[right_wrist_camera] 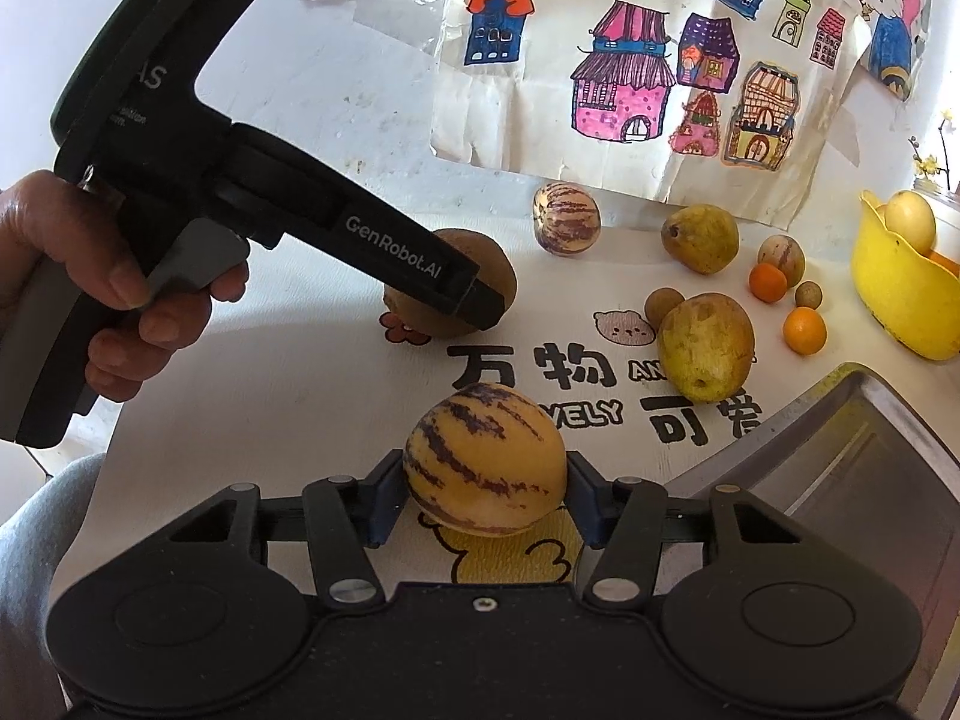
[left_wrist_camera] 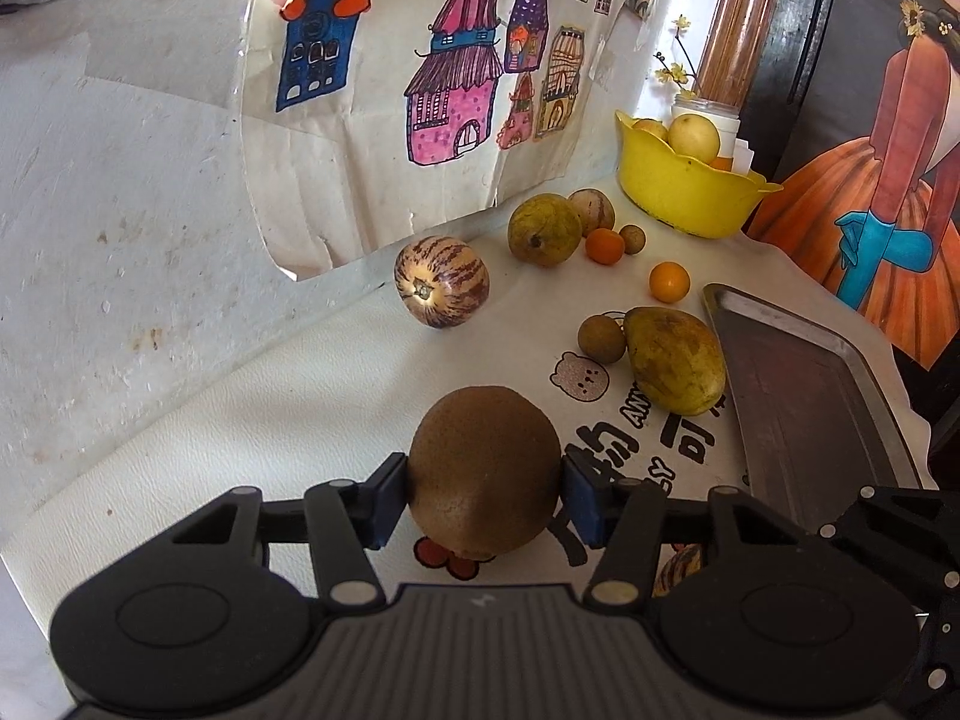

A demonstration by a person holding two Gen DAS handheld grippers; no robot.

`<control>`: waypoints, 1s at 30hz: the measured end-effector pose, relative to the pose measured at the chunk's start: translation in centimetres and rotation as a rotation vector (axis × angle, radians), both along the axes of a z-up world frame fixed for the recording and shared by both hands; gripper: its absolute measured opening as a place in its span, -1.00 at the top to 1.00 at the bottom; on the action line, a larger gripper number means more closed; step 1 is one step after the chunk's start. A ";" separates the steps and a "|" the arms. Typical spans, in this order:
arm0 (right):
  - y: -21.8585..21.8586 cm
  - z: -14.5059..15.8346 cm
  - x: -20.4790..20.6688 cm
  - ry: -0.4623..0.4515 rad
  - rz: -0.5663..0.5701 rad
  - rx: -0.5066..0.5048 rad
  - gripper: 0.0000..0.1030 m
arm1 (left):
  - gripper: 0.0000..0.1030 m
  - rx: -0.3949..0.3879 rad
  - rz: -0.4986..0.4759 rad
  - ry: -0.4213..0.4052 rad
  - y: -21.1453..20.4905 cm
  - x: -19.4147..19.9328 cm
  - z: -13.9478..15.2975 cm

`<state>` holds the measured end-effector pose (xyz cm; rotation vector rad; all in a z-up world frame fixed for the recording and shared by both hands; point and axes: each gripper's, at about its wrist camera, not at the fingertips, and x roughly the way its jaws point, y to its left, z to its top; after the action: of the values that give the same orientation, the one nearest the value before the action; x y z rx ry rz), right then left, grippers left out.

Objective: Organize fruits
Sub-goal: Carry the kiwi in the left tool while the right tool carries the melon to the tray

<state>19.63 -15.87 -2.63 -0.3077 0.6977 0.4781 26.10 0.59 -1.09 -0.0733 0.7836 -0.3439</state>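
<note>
Brown fruit [left_wrist_camera: 485, 471] underside hidden, tray [left_wrist_camera: 798, 396] cropped

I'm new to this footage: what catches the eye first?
Each gripper clamps a fruit up front: the left gripper a brown kiwi, the right gripper a yellow purple-striped melon. Behind, a bright yellow bowl sits at the table's far right.

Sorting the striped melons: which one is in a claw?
The yellow striped melon clamped in the right claw; the other two striped ones lie loose near the wall.
</note>
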 end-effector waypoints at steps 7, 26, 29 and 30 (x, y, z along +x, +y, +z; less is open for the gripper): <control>-0.1 -0.1 0.2 -0.006 -0.003 0.015 -0.08 | -0.14 0.008 0.003 0.000 -0.2 0.1 0.1; -9.1 4.7 -3.5 -0.082 -0.183 0.142 -0.07 | -0.13 -0.076 0.040 0.006 -4.8 -0.9 3.0; -12.2 5.4 -3.0 -0.101 -0.253 0.109 -0.07 | -0.13 -0.096 0.015 -0.002 -7.2 -0.3 3.3; -13.2 5.6 -2.8 -0.107 -0.277 0.094 -0.07 | -0.13 -0.106 0.005 -0.001 -8.0 0.0 3.3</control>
<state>16.87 -29.10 2.93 -0.1439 0.6005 0.2281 26.07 -7.43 2.19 -0.1742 0.7642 -0.3803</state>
